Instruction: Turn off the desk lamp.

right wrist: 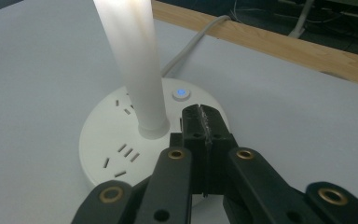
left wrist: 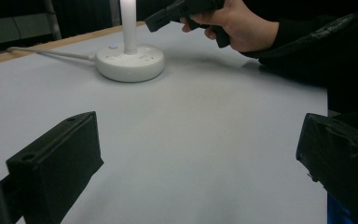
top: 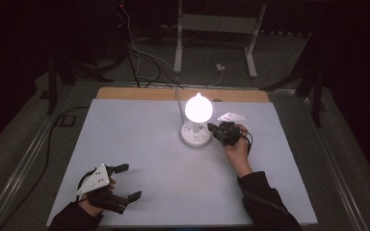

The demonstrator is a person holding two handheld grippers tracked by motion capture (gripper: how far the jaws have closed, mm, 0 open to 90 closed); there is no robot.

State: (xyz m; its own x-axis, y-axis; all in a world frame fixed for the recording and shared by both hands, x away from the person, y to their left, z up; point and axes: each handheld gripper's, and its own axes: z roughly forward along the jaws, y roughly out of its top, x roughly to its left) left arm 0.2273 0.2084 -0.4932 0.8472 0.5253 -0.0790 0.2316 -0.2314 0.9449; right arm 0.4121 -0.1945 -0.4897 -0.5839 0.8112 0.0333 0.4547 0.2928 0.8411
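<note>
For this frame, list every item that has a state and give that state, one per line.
Lamp: lit, upright on its round white base.
Button on the base: glowing blue.
Sockets in the base: nothing plugged in where visible.
Right gripper: shut on nothing, tips over the base near the button.
Left gripper: open, nothing between its jaws, at the near left of the table.

Count of items observed: one worktop, covered in pale grey. One lamp stands on it, comprising one lit globe, one white stem and one round white base. The base carries one small blue-lit button and several groups of socket slots; their number cannot be told. One white cord leaves the base. Two tongs are present: left tongs, right tongs.
</note>
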